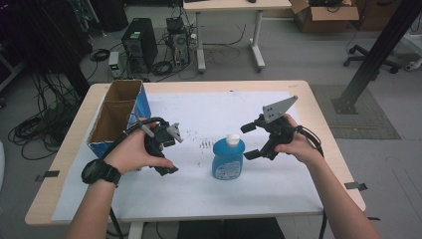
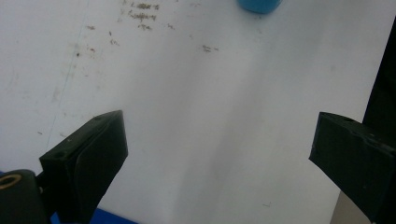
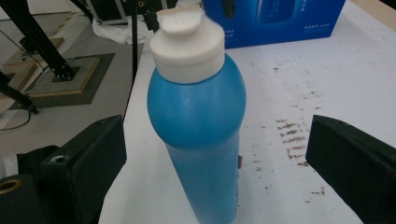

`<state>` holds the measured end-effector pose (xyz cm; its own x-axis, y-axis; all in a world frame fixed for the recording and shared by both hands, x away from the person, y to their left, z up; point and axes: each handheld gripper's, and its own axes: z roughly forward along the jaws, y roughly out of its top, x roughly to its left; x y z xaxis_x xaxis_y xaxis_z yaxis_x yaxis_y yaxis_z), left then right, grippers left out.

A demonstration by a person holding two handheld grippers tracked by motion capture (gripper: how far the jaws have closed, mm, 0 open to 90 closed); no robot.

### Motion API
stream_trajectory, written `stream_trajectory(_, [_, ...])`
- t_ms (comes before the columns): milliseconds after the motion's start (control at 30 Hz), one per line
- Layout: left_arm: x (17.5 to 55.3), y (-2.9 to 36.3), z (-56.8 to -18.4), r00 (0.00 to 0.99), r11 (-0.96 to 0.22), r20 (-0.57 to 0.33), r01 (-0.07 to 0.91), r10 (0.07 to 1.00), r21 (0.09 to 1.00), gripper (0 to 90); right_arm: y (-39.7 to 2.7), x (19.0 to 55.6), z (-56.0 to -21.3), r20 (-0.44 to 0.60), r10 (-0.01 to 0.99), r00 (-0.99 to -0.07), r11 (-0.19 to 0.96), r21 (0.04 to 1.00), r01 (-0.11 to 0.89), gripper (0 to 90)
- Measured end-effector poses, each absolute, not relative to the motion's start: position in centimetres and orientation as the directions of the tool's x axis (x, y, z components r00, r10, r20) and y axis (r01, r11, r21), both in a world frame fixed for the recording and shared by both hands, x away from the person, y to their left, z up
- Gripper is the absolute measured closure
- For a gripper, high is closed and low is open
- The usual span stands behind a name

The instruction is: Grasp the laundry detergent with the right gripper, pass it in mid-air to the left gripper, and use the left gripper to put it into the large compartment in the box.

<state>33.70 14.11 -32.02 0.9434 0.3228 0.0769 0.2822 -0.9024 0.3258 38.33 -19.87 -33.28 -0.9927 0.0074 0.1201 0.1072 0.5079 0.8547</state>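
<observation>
A blue bottle (image 1: 228,160) with a white cap (image 1: 232,139) stands upright on the white paper sheet (image 1: 199,194) near the table's middle. My right gripper (image 1: 250,141) is just to its right, open, with its jaws pointing at the bottle. In the right gripper view the bottle (image 3: 201,135) rises between the two spread jaws of the right gripper (image 3: 217,140), and neither touches it. My left gripper (image 1: 169,152) is to the left of the bottle, open and holding nothing. In the left gripper view the left gripper (image 2: 219,137) looks down on bare paper, with the bottle's base (image 2: 259,4) at the top edge.
An open blue cardboard box (image 1: 119,117) stands at the table's left side, and shows as the box (image 3: 275,18) behind the bottle. Dark smudges (image 1: 205,145) mark the paper. Beyond the table are a computer tower (image 1: 141,44), cables and another desk (image 1: 234,5).
</observation>
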Motion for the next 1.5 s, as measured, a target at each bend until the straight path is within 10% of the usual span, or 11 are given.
stream_trajectory(1500, [33.7, 14.0, -32.1, 0.945, -0.899, 0.077, 0.276, 0.319, 0.339, 4.5, -16.0, 37.5, -38.2, 0.147, -0.019, -0.989, 0.469, 0.875, 0.120, 17.8])
